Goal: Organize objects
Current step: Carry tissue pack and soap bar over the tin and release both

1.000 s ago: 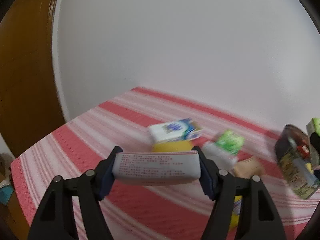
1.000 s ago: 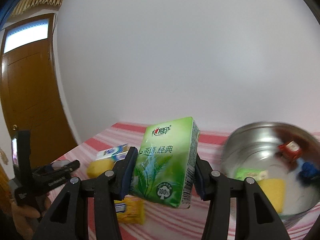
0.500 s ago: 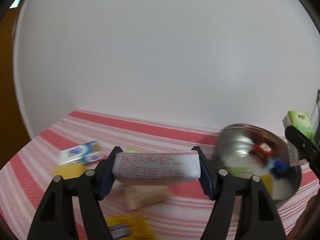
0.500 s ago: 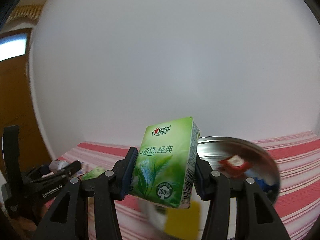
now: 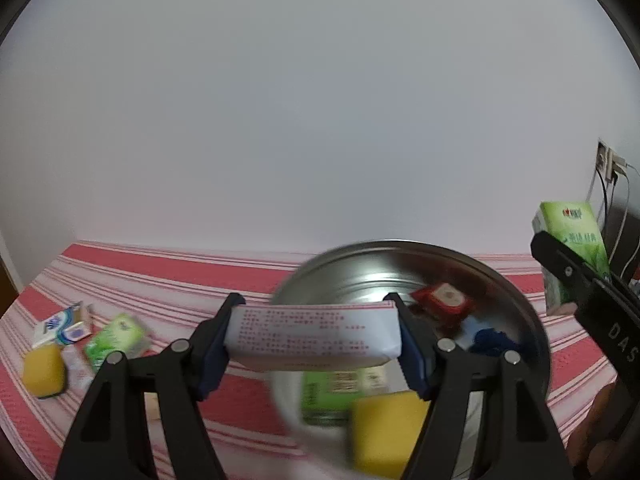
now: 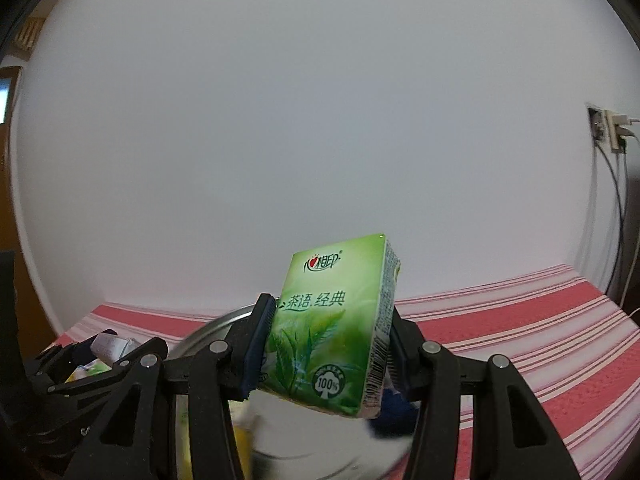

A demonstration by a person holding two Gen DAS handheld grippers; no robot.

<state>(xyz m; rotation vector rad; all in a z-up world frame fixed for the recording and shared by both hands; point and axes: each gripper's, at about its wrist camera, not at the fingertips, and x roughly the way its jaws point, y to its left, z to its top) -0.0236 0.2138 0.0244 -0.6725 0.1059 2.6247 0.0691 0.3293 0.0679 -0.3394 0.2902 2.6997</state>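
Both tongs loaded, steel bowl just ahead and below

The left tongs [image 5: 312, 336] are clenched on a white tissue pack [image 5: 312, 334], its long axis crosswise between the pads, hanging over the near rim of the steel bowl [image 5: 516, 308] on the red-striped bench [image 5: 160, 272]. The right tongs [image 6: 326, 350] grasp an upright green tissue pack [image 6: 332, 332], with the bowl [image 6: 224, 326] lying low and slightly left behind it. By my reading the left tongs are nearer the drop; loose packs and a yellow sponge [image 5: 43, 370] wait far left.
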